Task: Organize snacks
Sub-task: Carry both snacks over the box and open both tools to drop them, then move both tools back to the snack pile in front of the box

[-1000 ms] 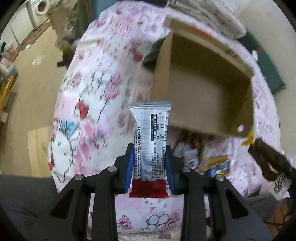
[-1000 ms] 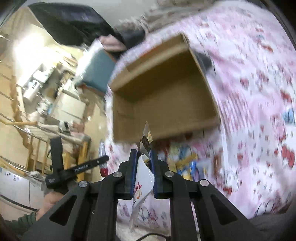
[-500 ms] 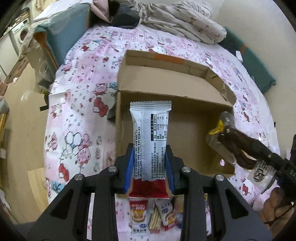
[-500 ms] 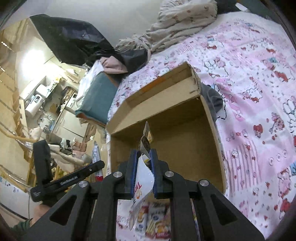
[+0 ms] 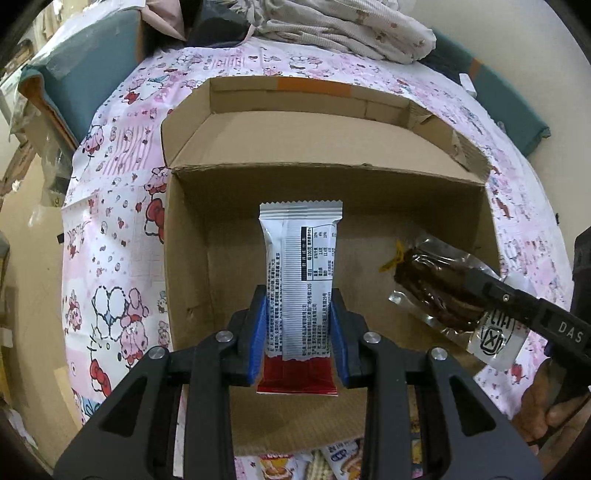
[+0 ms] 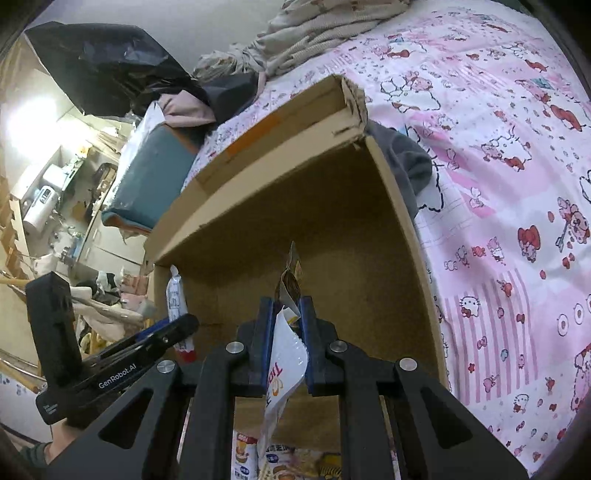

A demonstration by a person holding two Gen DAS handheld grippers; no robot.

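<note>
My left gripper is shut on a silver and red snack bar and holds it over the inside of an open cardboard box. My right gripper is shut on a clear packet with a brown snack, seen edge-on, also over the box. The right gripper's packet shows at the right in the left wrist view. The left gripper's bar shows at the left in the right wrist view. The box floor looks bare.
The box lies on a pink cartoon-print bedspread. Several loose snack packets lie on the bed just in front of the box's near wall. Crumpled bedding and a teal cushion are beyond the box.
Both grippers have moved forward and down over the box with their snacks still held. The box now fills most of each view, and the loose packets have slid to the bottom edge.
</note>
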